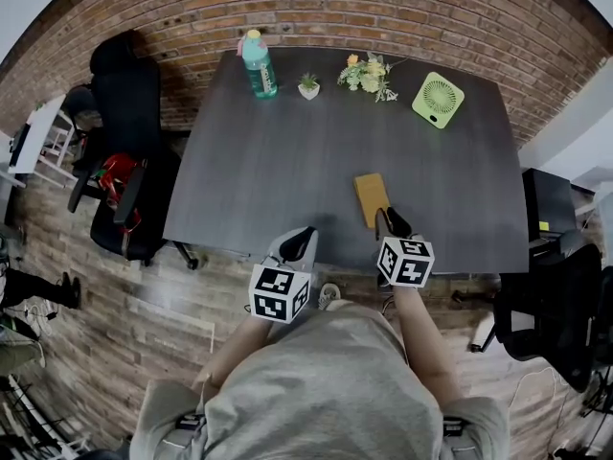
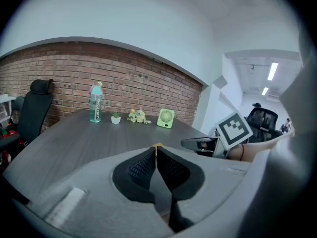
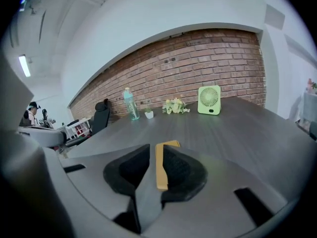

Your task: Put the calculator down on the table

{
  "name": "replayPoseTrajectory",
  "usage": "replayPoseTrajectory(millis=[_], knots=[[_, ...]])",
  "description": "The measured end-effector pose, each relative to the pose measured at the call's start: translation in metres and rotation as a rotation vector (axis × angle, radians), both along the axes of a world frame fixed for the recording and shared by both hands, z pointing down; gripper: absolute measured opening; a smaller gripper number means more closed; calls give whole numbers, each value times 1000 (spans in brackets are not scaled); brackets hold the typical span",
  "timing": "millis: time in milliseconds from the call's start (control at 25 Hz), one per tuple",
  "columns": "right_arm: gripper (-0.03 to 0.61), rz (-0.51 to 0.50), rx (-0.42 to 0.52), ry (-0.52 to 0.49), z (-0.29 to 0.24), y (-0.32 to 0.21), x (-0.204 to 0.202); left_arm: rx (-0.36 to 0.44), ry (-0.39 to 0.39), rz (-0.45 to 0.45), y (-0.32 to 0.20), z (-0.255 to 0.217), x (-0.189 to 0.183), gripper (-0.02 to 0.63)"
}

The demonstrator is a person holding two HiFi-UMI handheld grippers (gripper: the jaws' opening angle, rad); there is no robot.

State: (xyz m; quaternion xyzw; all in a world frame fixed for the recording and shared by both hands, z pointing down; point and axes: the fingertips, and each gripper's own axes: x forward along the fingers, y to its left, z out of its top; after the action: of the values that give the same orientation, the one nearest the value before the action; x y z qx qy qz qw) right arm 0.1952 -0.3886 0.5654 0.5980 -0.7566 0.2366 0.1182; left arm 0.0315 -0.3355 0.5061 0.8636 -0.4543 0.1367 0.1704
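Dark surface (image 1: 268,161) before a brick wall; fan (image 1: 438,99) at 1 o'clock. The right claw (image 1: 388,218) grasps the calculator (image 1: 370,197) by its near end, toward 5 o'clock. The left claw (image 1: 303,236) is clenched, empty. Judged outstanding: lowering and release.

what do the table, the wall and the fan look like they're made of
The table looks like dark grey-brown wood or wood-look laminate, matt, with faint grain streaks along the top. The wall is bare red-brown brick with its mortar joints showing. The fan is probably plastic: smooth, even light green, with a moulded round grille.
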Motion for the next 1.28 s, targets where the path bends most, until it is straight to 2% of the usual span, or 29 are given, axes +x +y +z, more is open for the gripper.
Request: replayPoseTrajectory(millis=[640,920,1280], knots=[[6,-26,71,-50,-47,87,-48,21,16,20,63,-12,-29,21],[3,-26,100,-73,-56,131,-73,18,16,19,103,-9,-51,21],[3,-47,152,-45,-73,196,-94,22,21,23,159,-7,-66,21]])
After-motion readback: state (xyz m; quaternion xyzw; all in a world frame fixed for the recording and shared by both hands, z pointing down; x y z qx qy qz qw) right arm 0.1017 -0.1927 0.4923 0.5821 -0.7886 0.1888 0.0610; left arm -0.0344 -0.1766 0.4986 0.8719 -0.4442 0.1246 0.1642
